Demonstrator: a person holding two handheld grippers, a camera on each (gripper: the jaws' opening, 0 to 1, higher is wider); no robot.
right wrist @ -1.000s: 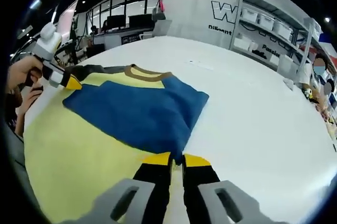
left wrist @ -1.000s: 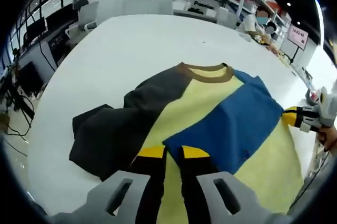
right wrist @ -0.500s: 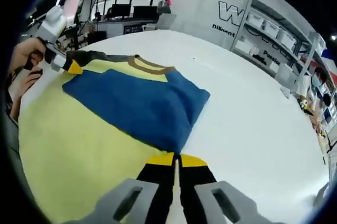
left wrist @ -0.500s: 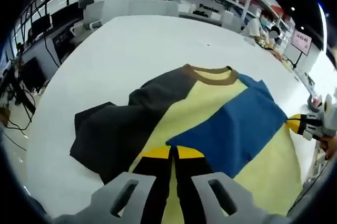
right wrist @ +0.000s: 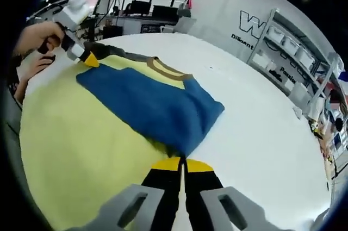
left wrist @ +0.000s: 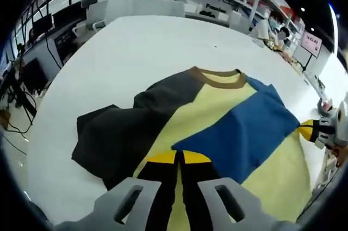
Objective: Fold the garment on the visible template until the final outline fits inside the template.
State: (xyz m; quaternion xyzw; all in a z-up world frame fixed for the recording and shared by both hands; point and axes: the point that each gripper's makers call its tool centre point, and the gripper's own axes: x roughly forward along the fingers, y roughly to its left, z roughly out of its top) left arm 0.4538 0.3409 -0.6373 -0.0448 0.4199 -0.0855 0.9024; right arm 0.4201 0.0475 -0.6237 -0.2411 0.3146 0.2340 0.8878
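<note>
Right now I judge the step in hand to be folding the second sleeve inward, and to do it well I want to lift the cloth only a little, carry it flat across the chest, and lay it down without dragging the body panel.

At the far left of the left gripper view, the dark grey sleeve (left wrist: 111,138) lies spread out on the white table (left wrist: 136,46), soft and rumpled along its near edge. My left gripper (left wrist: 177,157) hovers low at the near edge of the garment (left wrist: 212,111), its yellow-tipped jaws pressed together; whether a fold of cloth sits between them I cannot tell.

Moving right, the pale yellow body is smooth knit with a brown ribbed collar (left wrist: 216,77) at the far end. The blue sleeve (left wrist: 239,133) is already folded across it, a flat slanted panel with crisp edges.

Over in the right gripper view, my right gripper (right wrist: 182,161) sits at the near corner of that blue sleeve, jaws also closed, apparently nipping its tip. I see no template outline, so it may be hidden under the shirt.
</note>
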